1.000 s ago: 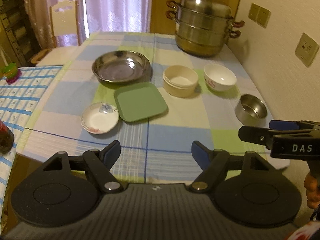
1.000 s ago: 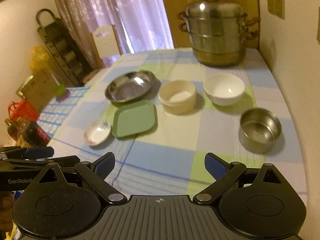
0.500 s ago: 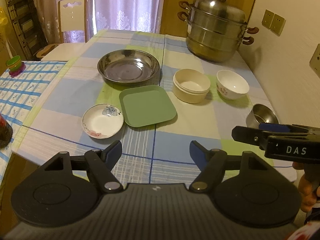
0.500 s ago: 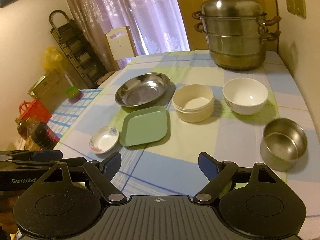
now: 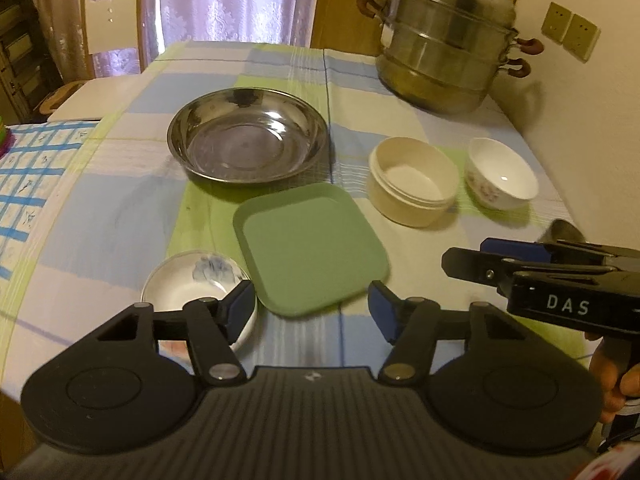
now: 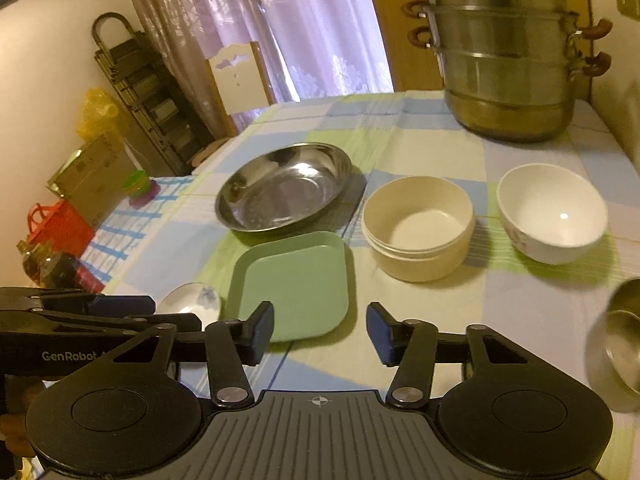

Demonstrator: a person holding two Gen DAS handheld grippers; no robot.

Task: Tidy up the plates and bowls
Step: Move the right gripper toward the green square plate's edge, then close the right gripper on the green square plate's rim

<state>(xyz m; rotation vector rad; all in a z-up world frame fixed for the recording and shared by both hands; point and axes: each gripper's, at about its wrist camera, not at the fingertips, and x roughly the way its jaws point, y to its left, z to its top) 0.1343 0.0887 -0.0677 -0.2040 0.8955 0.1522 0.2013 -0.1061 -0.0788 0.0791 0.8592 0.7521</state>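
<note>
Both hand-held grippers, left (image 5: 312, 310) and right (image 6: 320, 330), jaws apart, empty, near tabletop (image 5: 120, 208) front edge over green square plate (image 5: 310, 248); likely first pick.

The steel basin (image 5: 246, 140) and steamer pot (image 5: 444, 40) look like shiny metal. The green plate (image 5: 308, 248) is matt plastic; a checked cloth (image 5: 120, 208) covers the counter.
</note>
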